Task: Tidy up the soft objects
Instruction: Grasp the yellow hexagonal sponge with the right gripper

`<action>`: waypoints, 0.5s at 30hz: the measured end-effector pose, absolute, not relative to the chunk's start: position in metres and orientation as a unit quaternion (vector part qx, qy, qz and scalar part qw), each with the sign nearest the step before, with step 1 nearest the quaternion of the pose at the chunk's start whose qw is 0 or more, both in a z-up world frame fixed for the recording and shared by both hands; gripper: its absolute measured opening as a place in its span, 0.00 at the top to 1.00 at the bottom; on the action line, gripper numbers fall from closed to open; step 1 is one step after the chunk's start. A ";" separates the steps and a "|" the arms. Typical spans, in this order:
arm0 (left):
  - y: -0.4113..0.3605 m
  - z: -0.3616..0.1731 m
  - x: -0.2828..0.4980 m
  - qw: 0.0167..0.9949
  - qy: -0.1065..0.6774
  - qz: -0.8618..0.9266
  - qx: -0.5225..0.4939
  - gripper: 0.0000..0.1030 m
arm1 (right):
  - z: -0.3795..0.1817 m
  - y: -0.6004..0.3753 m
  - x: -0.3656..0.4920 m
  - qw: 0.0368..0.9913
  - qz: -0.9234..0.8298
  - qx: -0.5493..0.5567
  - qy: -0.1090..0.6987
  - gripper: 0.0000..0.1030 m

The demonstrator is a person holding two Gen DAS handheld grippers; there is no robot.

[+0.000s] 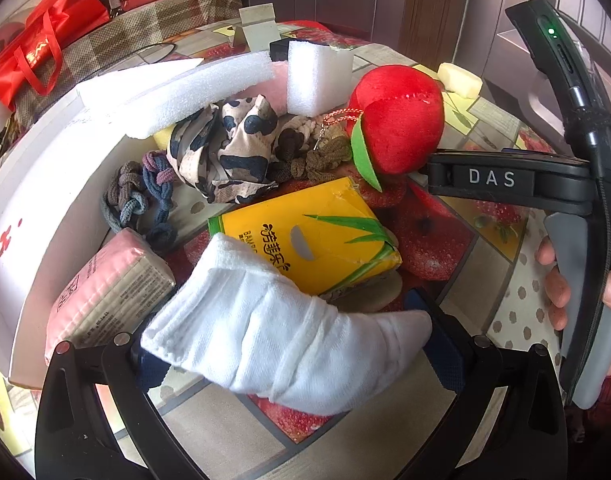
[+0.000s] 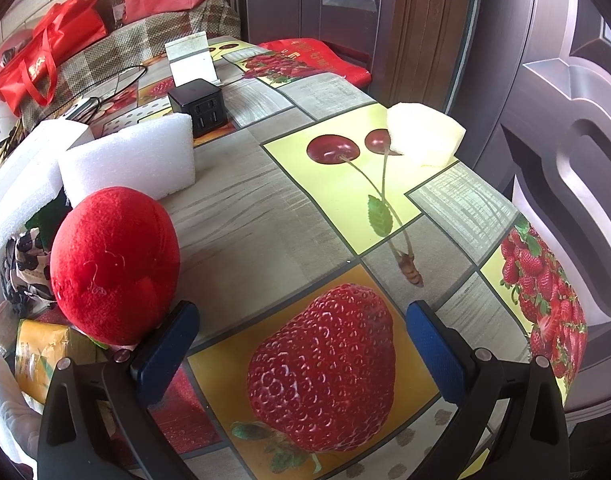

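I am gripping a white folded cloth (image 1: 281,344) in my left gripper (image 1: 293,344) at lower center, while my right gripper (image 2: 301,344) is hovering open beside the red plush fruit (image 2: 113,264).

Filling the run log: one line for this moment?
left gripper: shut on white towel | right gripper: open, empty, beside red plush fruit

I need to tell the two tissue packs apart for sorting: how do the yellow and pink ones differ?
The yellow pack bears green bamboo leaves and bold print; the pink pack is plain pink with small print on a pale side. The yellow pack lies mid-table beside the red plush; the pink pack sits against the white box. Both are soft plastic-wrapped blocks, ungripped.
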State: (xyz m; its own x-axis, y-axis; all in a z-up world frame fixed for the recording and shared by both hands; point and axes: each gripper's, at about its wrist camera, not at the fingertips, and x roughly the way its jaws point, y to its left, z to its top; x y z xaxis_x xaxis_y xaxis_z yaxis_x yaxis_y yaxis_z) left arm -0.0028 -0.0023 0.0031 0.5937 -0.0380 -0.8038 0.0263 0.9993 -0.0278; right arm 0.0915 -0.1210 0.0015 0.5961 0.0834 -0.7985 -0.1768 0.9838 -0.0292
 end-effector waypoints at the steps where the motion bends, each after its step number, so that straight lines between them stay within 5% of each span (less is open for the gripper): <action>1: -0.001 0.005 -0.009 0.895 0.445 -0.033 -0.020 0.01 | 0.003 -0.121 0.090 0.894 0.078 -0.045 0.439 0.00; 15: 0.077 0.047 -0.106 0.944 0.321 0.029 -0.069 0.00 | 0.065 -0.205 0.080 0.950 0.155 0.081 0.260 0.00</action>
State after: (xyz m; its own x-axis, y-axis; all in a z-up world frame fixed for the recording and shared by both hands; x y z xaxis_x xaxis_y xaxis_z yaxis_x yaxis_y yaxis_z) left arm -0.1061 0.0770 0.0468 0.7927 0.0108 -0.6095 -0.0993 0.9888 -0.1115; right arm 0.0804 -0.2049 0.0650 0.8163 0.3368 -0.4692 -0.2522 0.9387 0.2351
